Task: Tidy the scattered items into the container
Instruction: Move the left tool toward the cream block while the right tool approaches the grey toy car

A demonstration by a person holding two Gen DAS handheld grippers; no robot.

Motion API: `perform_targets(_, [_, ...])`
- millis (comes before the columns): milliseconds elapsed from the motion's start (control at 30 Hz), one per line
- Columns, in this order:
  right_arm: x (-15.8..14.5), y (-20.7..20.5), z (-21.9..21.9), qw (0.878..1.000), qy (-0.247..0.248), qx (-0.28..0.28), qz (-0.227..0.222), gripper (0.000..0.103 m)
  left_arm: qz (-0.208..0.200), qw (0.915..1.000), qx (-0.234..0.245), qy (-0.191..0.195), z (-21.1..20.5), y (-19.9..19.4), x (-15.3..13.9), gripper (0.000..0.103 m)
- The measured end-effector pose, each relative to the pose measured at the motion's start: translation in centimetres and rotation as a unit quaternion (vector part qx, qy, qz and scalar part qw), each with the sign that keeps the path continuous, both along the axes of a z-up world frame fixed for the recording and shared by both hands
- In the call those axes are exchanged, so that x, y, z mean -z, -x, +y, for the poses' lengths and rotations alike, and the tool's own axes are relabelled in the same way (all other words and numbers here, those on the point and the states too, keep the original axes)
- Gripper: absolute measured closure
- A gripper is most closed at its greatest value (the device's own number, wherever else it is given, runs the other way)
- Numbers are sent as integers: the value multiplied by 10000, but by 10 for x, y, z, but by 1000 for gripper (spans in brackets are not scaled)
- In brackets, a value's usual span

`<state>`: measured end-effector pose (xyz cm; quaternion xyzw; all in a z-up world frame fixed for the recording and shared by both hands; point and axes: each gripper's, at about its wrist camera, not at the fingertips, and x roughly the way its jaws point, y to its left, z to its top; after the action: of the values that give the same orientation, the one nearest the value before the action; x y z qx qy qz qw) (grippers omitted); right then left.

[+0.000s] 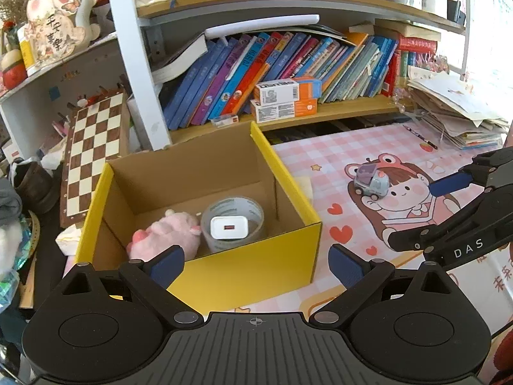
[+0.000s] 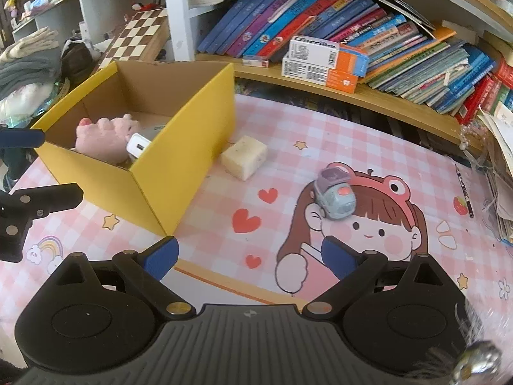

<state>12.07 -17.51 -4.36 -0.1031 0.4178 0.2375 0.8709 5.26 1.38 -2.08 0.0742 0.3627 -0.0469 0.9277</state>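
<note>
Left black two-finger gripper (image 1: 256, 266) hovers wide open and empty before the yellow cardboard box (image 1: 243, 266); right black two-finger gripper (image 2: 248, 256) gapes wide, empty, near the small grey toy car (image 2: 333, 197).

The left gripper (image 1: 256, 264) has its blue-padded fingers (image 1: 166, 268) spread wide, holding nothing; the right gripper (image 2: 249, 256) likewise has its fingers (image 2: 160, 258) wide apart and empty

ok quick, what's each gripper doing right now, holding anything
Left gripper: open, holding nothing, at the yellow box.
Right gripper: open, holding nothing, pointed over the mat toward the toy car.
</note>
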Motion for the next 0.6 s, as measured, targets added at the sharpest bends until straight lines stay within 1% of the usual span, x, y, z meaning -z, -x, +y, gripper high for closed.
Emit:
perform_targets(300, [8,-1,-26,9996,66,265,-74,6,96,9997,231,-55,-34,-6,5,5])
perform_targets(600, [12,8,-57,9982,3,583,-142,6,90,9991,404,-124,-68,-11,10,5])
